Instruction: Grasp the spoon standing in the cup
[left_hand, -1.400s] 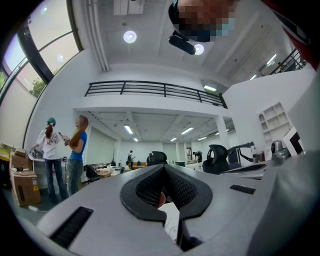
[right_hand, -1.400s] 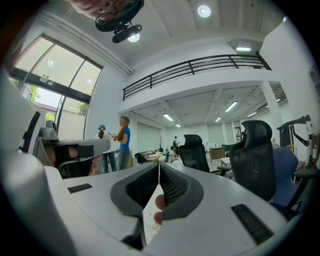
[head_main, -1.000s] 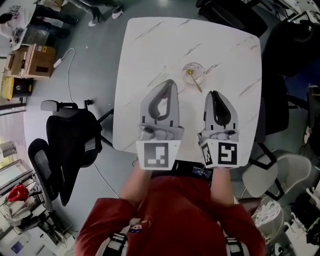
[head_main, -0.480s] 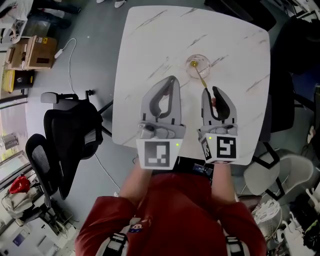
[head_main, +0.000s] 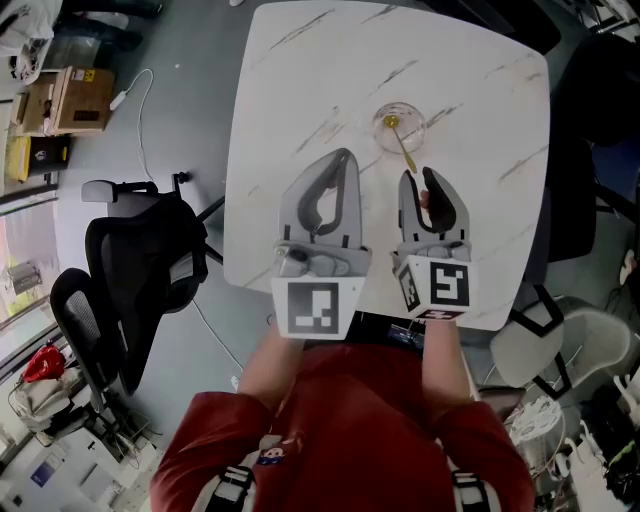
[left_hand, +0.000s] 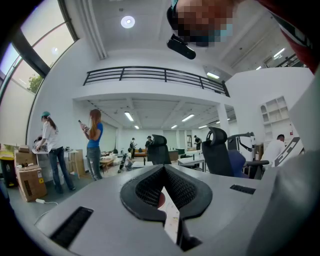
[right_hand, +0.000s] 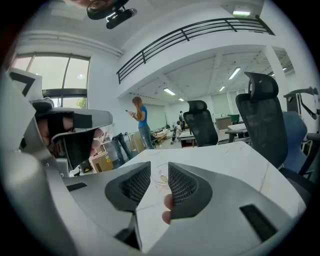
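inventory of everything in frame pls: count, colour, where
table: 1, white marbled, centre of head view
cup: 1, clear, far middle of table
spoon: 1, gold, standing in cup, handle leaning toward right gripper
office chairs: 2, black, floor left of table
cardboard boxes: 2, brown, floor far left
people: several, mixed clothing, background
left gripper: 1, grey, shut, empty
right gripper: 1, grey, open, by spoon handle

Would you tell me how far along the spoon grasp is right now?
Nothing is grasped yet. The right claw is open, lined up just short of the spoon standing in the cup. The left claw is shut and empty. Remaining: advance and close on the spoon.
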